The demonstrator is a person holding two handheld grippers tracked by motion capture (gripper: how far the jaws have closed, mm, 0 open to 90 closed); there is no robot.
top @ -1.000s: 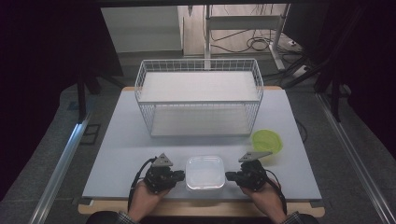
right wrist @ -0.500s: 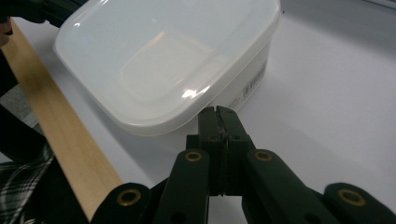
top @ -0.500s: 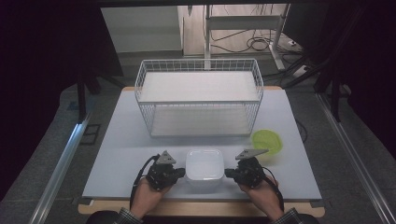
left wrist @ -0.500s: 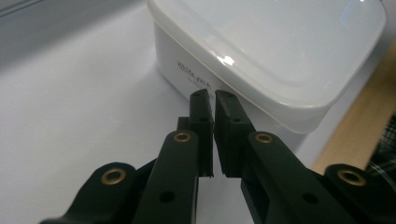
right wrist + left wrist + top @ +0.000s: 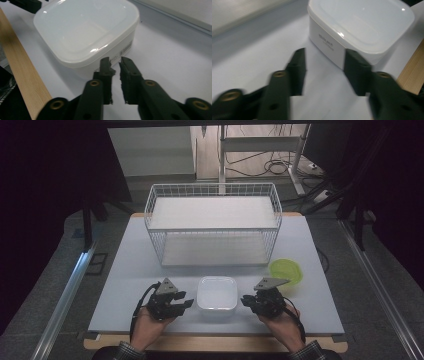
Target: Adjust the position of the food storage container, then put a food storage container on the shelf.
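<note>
Black claws (image 5: 186, 303) with brass-coloured screws, grey triangular top plates, black cables, plaid sleeve cuffs (image 5: 120, 352).

Print on the container (image 5: 329, 45) is too blurred to read.

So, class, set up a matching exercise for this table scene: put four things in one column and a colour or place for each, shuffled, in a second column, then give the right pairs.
Column one:
1. wire basket
2. lidded container
3. round bowl
4. left tool

Column two:
A. yellow-green, at the right of the table
B. white, between the two tools
C. black, jaws apart, just left of the container
D. white mesh, at the far side of the table

Pairs: 1-D, 2-B, 3-A, 4-C
</note>
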